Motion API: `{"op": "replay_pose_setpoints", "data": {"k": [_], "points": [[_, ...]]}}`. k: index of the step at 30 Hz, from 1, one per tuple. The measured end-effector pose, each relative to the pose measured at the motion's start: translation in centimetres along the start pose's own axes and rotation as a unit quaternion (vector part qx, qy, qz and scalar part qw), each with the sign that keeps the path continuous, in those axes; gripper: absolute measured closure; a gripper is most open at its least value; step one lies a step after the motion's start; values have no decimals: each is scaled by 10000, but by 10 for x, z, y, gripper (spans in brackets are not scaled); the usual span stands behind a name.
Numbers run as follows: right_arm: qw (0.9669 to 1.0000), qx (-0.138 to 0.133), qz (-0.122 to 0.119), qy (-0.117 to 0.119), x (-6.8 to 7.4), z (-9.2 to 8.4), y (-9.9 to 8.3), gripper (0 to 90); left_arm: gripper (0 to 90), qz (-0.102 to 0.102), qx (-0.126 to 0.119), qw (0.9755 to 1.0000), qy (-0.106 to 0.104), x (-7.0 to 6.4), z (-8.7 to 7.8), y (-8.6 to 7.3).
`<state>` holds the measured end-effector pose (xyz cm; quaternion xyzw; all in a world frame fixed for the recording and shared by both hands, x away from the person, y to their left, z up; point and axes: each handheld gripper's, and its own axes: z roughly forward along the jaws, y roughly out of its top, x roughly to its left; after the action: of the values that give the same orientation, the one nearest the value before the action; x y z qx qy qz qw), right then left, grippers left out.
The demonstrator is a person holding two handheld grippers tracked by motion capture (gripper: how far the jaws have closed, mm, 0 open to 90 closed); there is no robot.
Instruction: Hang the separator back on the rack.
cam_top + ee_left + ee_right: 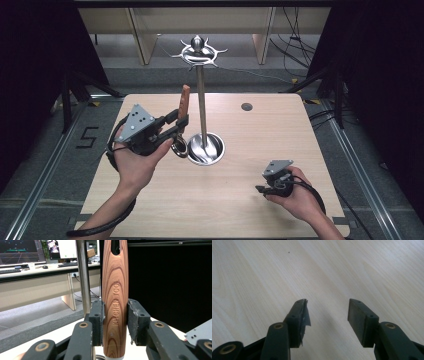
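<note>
A kitchen utensil with a striped wooden handle [115, 302] stands upright between the pads of my left gripper [115, 320], which is shut on it; the words KITCHEN TOOL run along the wood. From above, the handle [184, 100] rises over my left gripper [180, 121] and a metal end [179, 148] hangs below it. Just to the right stands a steel utensil stand [202, 95] with a hooked crown [198, 51] and a round dish base [205, 148]. My right gripper [328, 312] is open above bare wood, and it rests at the table's front right [260, 189].
The light wooden table [240, 200] has a small dark round hole cover [246, 106] near its far edge. Behind it are a grey floor, cables and black curtains at both sides. The stand's pole [83, 277] is close beside the held handle.
</note>
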<state>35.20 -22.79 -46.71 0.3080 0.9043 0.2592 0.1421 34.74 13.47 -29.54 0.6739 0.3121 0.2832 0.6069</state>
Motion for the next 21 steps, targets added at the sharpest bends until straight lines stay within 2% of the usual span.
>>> {"op": "replay_pose_setpoints", "data": {"k": [3, 5, 13, 17, 19, 21], "points": [[10000, -1, -37, -12, -1, 0, 0, 501, 672, -12, -10, 10000, 18, -1, 3, 0], [10000, -66, 44, -37, 1, 1, 0, 501, 672, -8, -20, 10000, 31, -1, 4, 0], [10000, -49, -34, -24, 0, 0, 0, 502, 672, -37, -95, 9999, 43, -2, 5, 2], [10000, -58, 78, -9, 2, 0, -1, 501, 672, -52, -118, 9999, 63, -3, 5, 3], [10000, -94, -14, -22, 0, 0, -1, 501, 672, -53, -133, 9999, 77, -3, 5, 4], [10000, -94, -1, -28, 0, 0, -1, 501, 672, -53, -142, 9998, 91, -2, 5, 4]]}}
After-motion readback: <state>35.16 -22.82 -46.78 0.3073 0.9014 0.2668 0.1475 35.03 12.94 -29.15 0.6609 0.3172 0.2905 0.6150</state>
